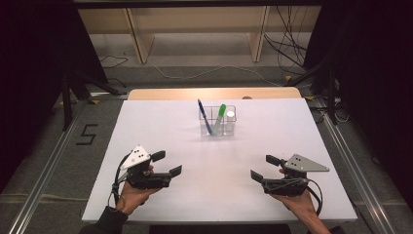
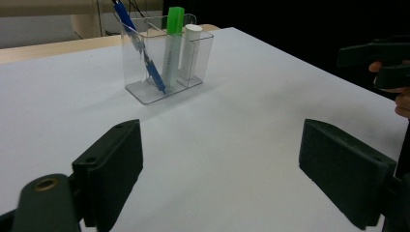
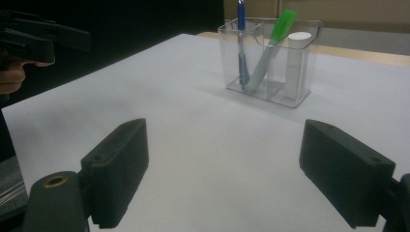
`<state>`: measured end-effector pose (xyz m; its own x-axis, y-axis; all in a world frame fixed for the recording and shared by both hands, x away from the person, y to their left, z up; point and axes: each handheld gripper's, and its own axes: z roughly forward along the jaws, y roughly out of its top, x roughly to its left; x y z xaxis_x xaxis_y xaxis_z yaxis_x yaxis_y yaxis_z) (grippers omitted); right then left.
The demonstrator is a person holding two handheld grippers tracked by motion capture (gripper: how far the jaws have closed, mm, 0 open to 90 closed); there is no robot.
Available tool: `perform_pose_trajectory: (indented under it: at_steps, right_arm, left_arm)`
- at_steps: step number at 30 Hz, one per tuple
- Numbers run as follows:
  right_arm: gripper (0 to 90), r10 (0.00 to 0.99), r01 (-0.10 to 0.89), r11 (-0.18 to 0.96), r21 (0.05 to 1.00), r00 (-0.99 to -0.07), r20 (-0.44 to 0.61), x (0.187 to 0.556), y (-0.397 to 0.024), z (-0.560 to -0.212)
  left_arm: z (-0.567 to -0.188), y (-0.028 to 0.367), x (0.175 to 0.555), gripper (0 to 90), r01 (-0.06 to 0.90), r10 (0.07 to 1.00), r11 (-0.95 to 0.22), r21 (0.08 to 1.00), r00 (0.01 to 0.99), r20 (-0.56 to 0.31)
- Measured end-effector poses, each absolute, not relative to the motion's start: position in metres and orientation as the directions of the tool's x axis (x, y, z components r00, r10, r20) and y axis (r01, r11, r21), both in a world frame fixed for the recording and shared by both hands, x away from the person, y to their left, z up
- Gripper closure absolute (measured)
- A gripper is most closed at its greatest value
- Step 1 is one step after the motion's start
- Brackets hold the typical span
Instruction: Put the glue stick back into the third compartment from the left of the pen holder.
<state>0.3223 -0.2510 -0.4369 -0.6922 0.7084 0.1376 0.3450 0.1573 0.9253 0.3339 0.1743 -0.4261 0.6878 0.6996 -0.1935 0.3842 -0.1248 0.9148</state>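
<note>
Looks like some kind of lab or recording studio setup, not a home. The table (image 1: 160,146) is covered with a plain white sheet and sits boxed in by black curtains (image 1: 29,68) on both sides. Metal rails (image 1: 46,161) run along the grey floor, there's a "5" taped on the floor (image 1: 86,134), and loose cables (image 1: 287,44) lie around near bare wooden shelving (image 1: 195,29) at the back. Black stand legs (image 1: 73,87) too.
</note>
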Motion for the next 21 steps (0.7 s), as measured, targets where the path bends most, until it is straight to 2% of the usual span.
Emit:
perform_pose_trajectory:
  at_steps: [21]
  right_arm:
    - [18.6, 0.713, 0.335, 0.148, 0.93, -0.688, 0.135, 0.3225, -0.2513, -0.4352]
  left_arm:
    - [-0.4262, 0.1747, 0.3343, 15.4, 0.384, 0.701, -0.12, 0.915, 0.686, -0.196]
